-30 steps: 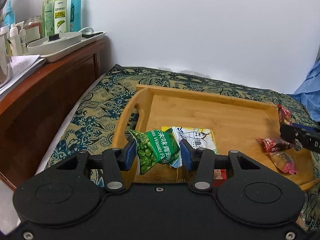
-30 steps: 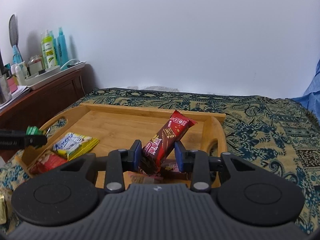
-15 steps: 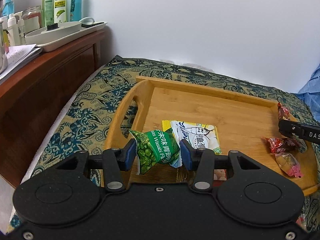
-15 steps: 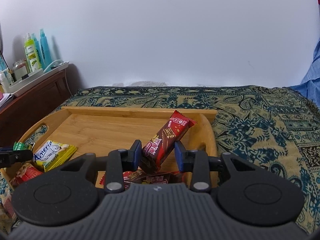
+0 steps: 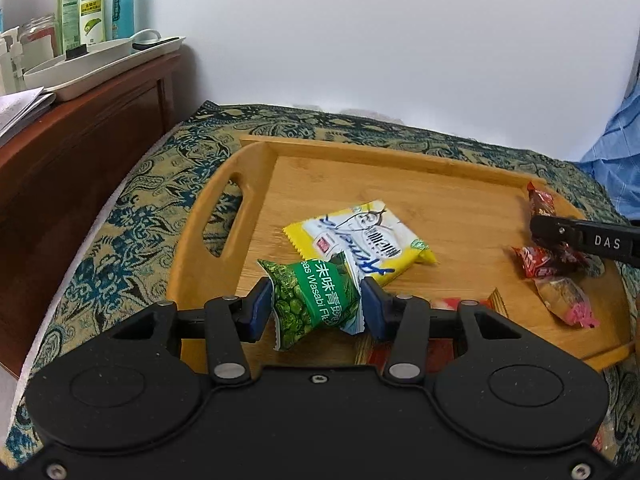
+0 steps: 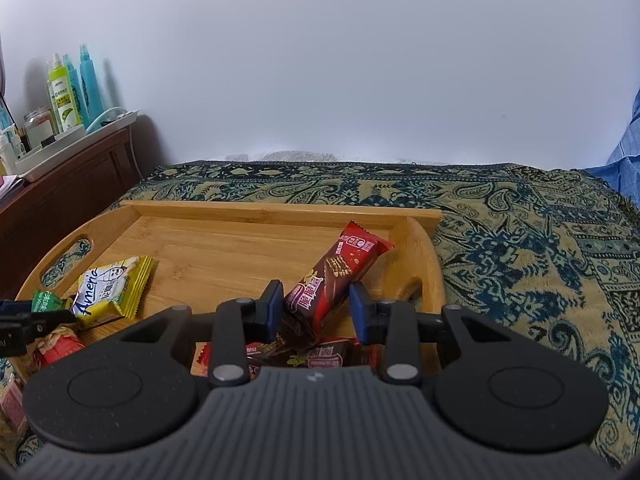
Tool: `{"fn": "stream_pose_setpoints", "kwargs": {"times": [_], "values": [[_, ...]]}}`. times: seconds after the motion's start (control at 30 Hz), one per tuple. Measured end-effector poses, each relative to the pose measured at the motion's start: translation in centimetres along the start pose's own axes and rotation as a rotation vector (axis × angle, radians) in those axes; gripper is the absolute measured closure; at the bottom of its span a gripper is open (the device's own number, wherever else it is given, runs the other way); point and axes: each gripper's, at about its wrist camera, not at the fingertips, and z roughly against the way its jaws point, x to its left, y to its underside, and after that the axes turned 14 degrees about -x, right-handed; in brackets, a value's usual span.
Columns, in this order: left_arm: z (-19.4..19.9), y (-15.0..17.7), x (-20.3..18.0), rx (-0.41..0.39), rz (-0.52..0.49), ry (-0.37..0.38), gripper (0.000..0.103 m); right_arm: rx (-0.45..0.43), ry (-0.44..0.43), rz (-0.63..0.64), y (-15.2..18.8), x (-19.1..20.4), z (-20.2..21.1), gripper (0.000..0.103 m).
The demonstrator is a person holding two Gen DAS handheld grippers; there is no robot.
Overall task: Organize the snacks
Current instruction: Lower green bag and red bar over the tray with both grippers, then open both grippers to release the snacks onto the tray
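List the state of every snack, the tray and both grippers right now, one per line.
Left gripper: shut on green wasabi-pea packet.
Green wasabi-pea packet: held above tray.
Right gripper: shut on dark red chocolate bar.
Dark red chocolate bar: gripped at its lower end, tilted.
Yellow-and-white packet: lying flat in tray.
Bamboo tray: resting on patterned cloth, partly filled.

Both of my views were evenly lit by soft, diffuse light, and I could not tell its source. Bottles (image 6: pixel 70 88) cast grey shadows rightward on the white wall (image 6: pixel 340 60), which looked hazy bluish. The fisheye bent the bedspread (image 5: pixel 132 220) and cabinet (image 5: pixel 80 148) at the edges, with dark corners. The yellow packet (image 5: pixel 360 240) was slightly smeared; nearer print stayed legible. No harsh glare showed.
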Motion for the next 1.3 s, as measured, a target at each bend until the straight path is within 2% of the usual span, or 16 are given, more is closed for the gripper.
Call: {"fn": "stream_pose_setpoints", "kwargs": {"times": [0.63,0.77,0.9,0.93,1.03,1.17,1.3], "values": [[-0.4,0.2,-0.2,-0.002,0.005,0.008,0.055,0.040,0.021,0.052,0.4,0.7,-0.4,0.065],[-0.7,0.1,-0.3,-0.002,-0.006,0.009,0.054,0.034,0.028,0.038,0.6,0.5,-0.1,0.056],[-0.7,0.1,-0.1,-0.002,-0.004,0.011,0.050,0.017,0.016,0.007,0.6,0.2,0.5,0.055],[-0.6,0.0,0.0,-0.003,-0.002,0.010,0.050,0.017,0.017,0.001,0.6,0.1,0.6,0.050],[-0.1,0.0,0.2,-0.012,-0.014,0.005,0.048,0.011,0.014,-0.019,0.3,0.1,1.2,0.046],[1.1,0.1,0.1,-0.043,-0.039,0.001,0.033,-0.026,0.025,0.002,-0.1,0.6,2.8,0.039],[2.7,-0.1,-0.1,-0.067,-0.043,0.025,0.030,-0.074,0.045,0.035,-0.5,1.2,5.3,0.033]]}}
